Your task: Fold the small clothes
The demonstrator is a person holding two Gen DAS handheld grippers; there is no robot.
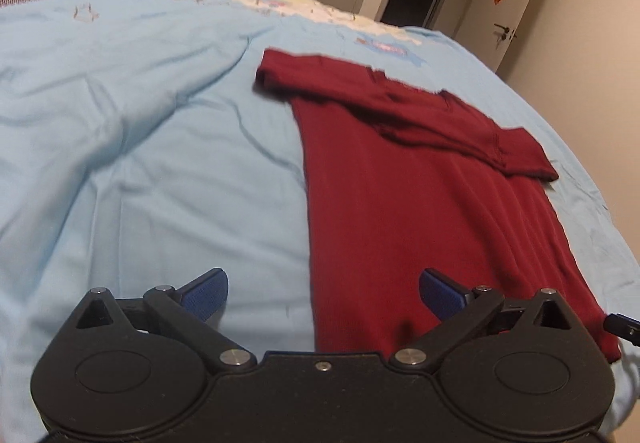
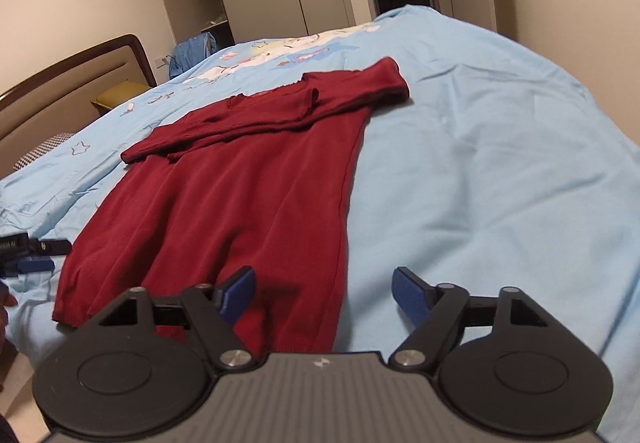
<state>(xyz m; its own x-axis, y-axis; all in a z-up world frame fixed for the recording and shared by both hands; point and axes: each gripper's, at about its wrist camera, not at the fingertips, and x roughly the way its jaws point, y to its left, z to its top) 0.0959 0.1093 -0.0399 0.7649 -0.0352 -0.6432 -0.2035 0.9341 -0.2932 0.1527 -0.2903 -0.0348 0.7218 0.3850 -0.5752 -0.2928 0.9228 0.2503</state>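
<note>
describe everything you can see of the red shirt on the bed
The red shirt is a dark maroon, soft ribbed-looking knit. It lies flat on the light blue bedcover, hem toward the cameras, neckline at the far end. Both short sleeves are folded inward across the chest, overlapping. Both grippers are open near the hem corners; neither holds it.

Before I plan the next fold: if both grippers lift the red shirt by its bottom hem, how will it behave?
The red shirt looks thin and floppy: it lies flat, following the blue bedcover, so it would probably sag between the left gripper and right gripper. Its sleeves, already folded across the chest, may slip open. It probably weighs little.
</note>
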